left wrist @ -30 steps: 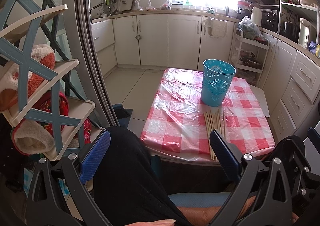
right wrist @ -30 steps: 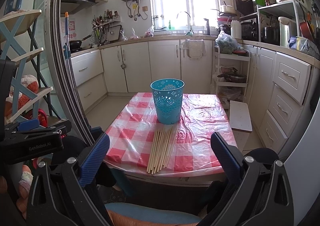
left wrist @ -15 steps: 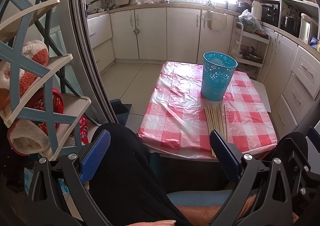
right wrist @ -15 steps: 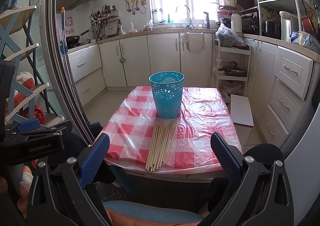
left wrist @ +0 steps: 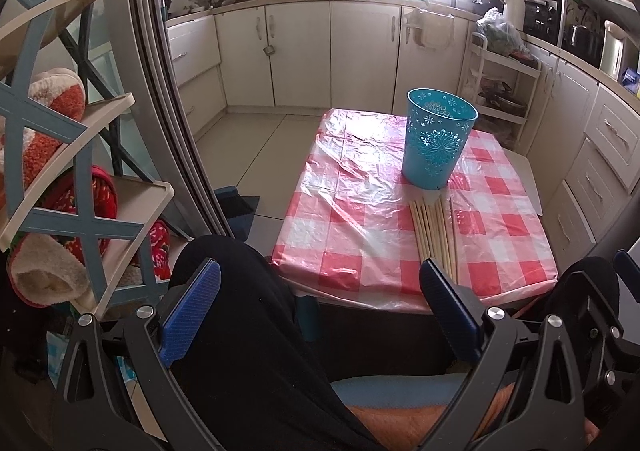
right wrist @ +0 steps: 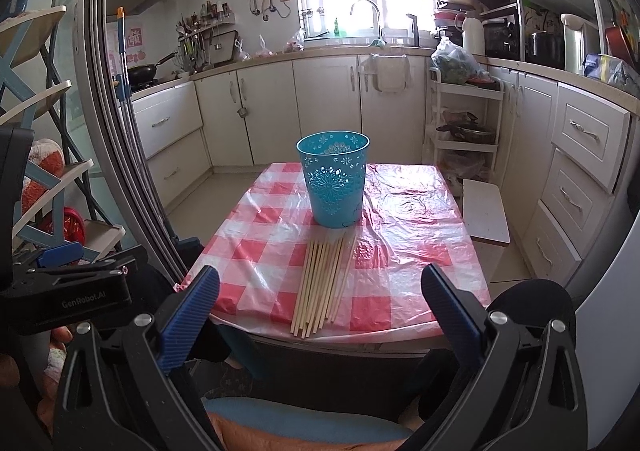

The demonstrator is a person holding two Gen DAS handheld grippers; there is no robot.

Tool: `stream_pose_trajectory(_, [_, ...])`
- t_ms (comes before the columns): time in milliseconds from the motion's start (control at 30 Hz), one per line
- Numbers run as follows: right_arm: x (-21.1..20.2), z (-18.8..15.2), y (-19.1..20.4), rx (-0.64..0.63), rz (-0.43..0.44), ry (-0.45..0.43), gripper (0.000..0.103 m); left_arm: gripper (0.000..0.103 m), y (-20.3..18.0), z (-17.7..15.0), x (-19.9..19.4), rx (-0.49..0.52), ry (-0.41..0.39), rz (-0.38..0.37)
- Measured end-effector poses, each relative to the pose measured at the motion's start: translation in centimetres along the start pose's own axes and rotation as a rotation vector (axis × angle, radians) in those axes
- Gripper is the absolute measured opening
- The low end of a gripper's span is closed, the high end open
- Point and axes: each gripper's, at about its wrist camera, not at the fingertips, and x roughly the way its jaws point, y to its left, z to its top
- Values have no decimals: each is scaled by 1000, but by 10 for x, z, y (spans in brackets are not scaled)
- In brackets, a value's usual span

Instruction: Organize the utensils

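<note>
Both claws, left claw (left wrist: pixel 316 315) & right claw (right wrist: pixel 316 315), hang spread and empty short of the tabletop (right wrist: pixel 420 219), w/ the chopsticks (right wrist: pixel 320 283) bundled flat at its near edge, tips toward the upright blue holder (right wrist: pixel 334 179), prob. so they're easy to pinch and drop in.

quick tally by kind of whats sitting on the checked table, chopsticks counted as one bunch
blue perforated cup: 1, upright, at the far end of the bunch
bunch of wooden chopsticks: 1, lying flat near the front edge of the checked table; single sticks overlap too much to count
total: 2
Neither the left tool nor the right tool holds anything; both are open.
</note>
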Motion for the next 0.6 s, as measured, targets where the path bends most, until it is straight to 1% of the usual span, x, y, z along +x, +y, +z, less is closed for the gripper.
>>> stream_pose_trajectory(167, [2, -2, -1, 5, 11, 9, 97, 96, -1, -2, 2, 2, 12, -9])
stream_pose_trajectory(367, [2, -3, -4, 10, 4, 3, 97, 96, -5, -5, -1, 2, 1, -41])
stream_pose_trajectory(467, [6, -4, -4, 14, 4, 13, 97, 96, -7, -5, 2, 12, 9, -51])
stream_pose_trajectory(600, [14, -6, -5, 40, 14, 62, 97, 96, -8, -5, 8, 17, 17, -56])
